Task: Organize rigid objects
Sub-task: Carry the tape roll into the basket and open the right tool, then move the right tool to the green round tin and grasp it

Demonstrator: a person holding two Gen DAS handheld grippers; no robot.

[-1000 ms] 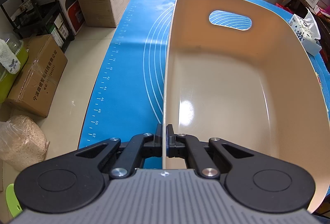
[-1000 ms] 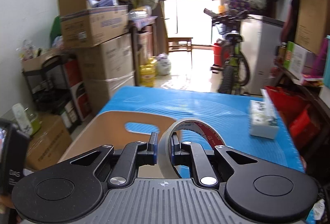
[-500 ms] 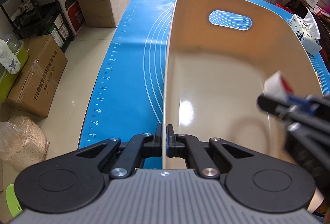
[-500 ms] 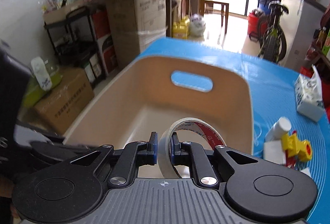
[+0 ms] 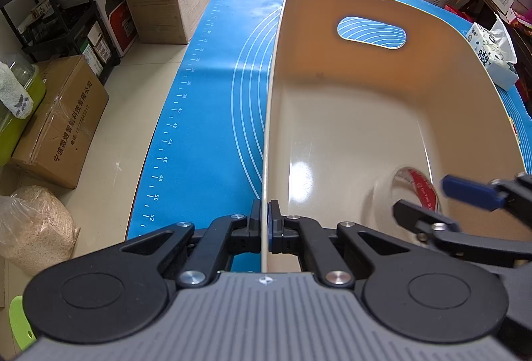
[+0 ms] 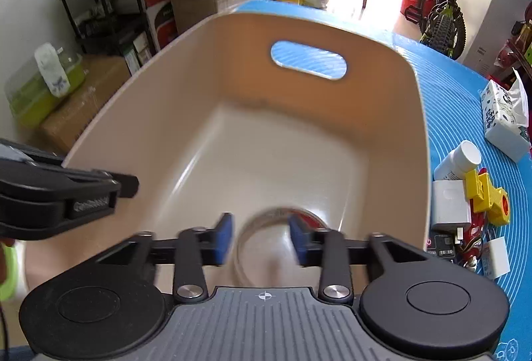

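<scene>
A beige plastic basket [image 5: 365,101] with a handle slot stands on the blue mat [image 5: 212,115]; it also shows in the right wrist view [image 6: 266,115]. My left gripper [image 5: 265,221] is shut on the basket's near left rim. My right gripper [image 6: 261,236] is open over the basket's near end. A roll of tape [image 6: 276,228] with red print sits inside the basket between and below the open fingers, blurred; the left wrist view shows the tape [image 5: 415,184] against the right wall, partly hidden by my right gripper [image 5: 465,198].
Right of the basket lie a white bottle [image 6: 459,160], a yellow toy [image 6: 487,196], a white charger [image 6: 450,203] and a tissue pack [image 6: 503,118]. Cardboard boxes [image 5: 60,121], a black shelf and a bicycle [image 6: 442,12] stand around the table.
My right gripper carried the tape down into the basket, then opened and let it go. The left gripper has stayed on the rim.
</scene>
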